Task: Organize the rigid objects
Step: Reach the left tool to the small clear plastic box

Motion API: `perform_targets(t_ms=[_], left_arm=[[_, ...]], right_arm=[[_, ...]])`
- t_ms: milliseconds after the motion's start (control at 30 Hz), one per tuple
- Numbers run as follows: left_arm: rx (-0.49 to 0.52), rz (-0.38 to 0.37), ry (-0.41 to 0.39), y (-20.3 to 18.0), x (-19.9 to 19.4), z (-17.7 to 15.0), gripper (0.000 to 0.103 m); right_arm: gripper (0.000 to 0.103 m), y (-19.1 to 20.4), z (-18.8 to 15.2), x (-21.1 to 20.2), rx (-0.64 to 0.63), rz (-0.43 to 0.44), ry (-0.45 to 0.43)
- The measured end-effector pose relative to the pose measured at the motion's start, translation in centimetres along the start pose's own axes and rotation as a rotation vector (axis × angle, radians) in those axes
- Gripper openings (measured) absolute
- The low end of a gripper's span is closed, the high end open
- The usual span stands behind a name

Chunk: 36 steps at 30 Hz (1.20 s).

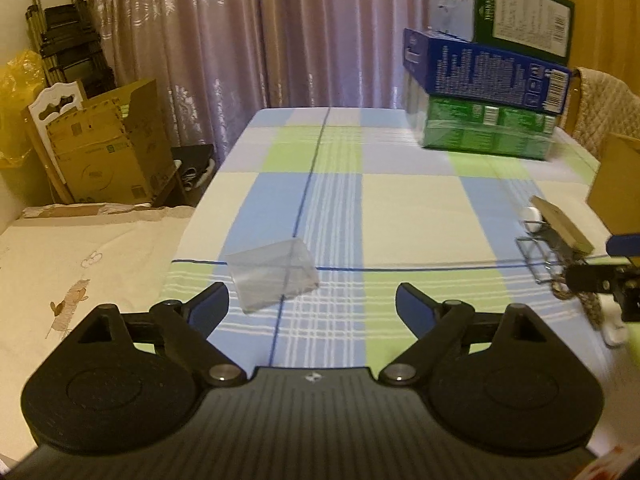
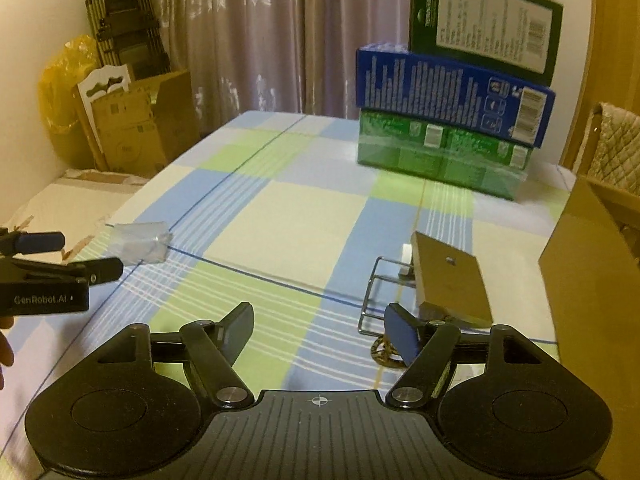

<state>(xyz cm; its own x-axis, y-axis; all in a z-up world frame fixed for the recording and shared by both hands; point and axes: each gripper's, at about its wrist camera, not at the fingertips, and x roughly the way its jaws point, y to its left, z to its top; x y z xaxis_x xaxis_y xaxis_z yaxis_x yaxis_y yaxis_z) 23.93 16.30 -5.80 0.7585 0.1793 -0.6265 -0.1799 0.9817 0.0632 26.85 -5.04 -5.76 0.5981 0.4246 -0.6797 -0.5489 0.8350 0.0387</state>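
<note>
Hovering level over the counter, left tool and right tool both released; only right view shows the wooden block's top face.

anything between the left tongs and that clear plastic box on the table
Nothing: in the left wrist view only bare checked tablecloth lies between the open left tongs and the clear plastic box, which sits just ahead of the left finger.

Both wrist views face the box stack across the table.
</note>
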Motion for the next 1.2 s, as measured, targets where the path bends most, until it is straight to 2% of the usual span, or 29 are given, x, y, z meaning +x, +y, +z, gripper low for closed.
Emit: perform_targets(t_ms=[367,533,867,933,1100,1200], left_arm=[[-0.073,0.068,0.003,1.4,4.2,0.1,0.09],[-0.115,0.071,0.025,1.9,6.5,-0.1,0.09],[-0.104,0.159,0.02,1.5,10.0,0.3,0.089],[-0.115,0.164,0.019,1.7,10.3,0.5,0.086],[-0.131,0.136,0.036,2.3,10.8,0.6,0.07],[-0.137,0.122,0.04,2.4,10.7,0.6,0.07]], right_arm=[[0.07,-0.4,-0.2,2.8,-0.014,-0.013,0.055],[0.07,-0.8,0.0,3.0,0.004,-0.011,0.06],[0.07,-1.2,0.3,2.4,0.027,0.011,0.048],[0.07,-1.4,0.3,2.4,0.031,0.009,0.048],[0.07,-1.7,0.3,2.4,0.038,0.007,0.053],[0.07,-1.8,0.2,2.4,0.041,0.005,0.053]])
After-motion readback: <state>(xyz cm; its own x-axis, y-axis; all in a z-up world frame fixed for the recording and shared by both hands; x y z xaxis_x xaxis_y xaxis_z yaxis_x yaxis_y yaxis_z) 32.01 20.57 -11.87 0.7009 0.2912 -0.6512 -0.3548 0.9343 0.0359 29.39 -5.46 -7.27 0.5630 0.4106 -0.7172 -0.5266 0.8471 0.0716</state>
